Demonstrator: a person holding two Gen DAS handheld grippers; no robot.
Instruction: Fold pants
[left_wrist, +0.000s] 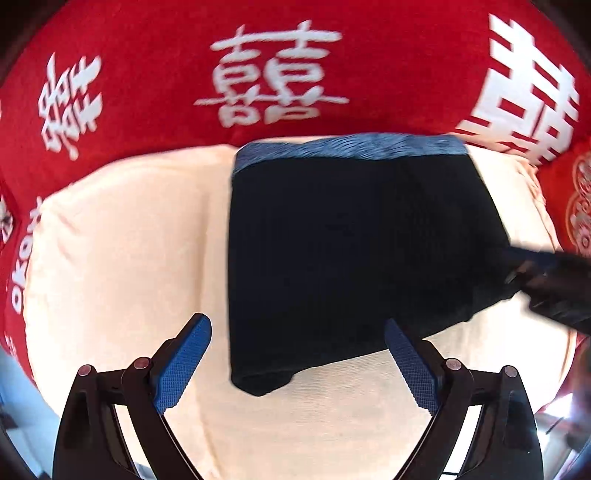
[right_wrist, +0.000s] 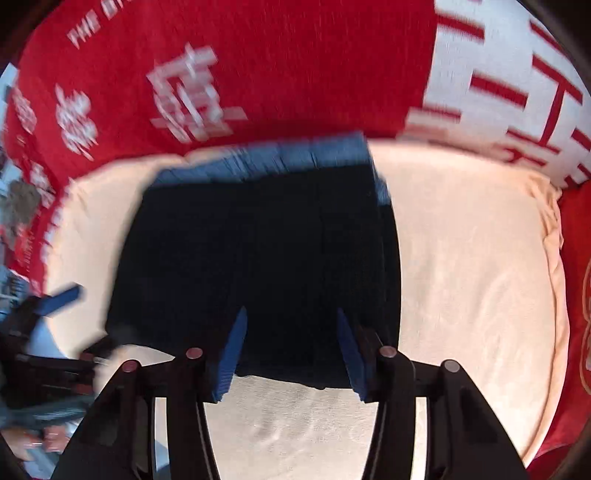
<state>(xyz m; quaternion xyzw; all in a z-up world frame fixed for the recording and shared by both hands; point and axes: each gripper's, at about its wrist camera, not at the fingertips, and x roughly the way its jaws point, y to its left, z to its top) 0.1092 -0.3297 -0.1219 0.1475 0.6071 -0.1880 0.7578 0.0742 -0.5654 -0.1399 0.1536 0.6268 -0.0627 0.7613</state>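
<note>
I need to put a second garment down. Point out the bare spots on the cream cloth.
Bare cream cloth lies right of the dark pants, up to the red blanket. Another patch lies left of them. Crowded near the front edge, where both tongs sit.

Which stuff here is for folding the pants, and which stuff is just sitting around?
For the job:
- dark pants with the blue waistband
- left gripper, open
- right gripper, open, at the pants' near edge
- cream cloth under the pants

Just there:
- red blanket with white characters
</note>
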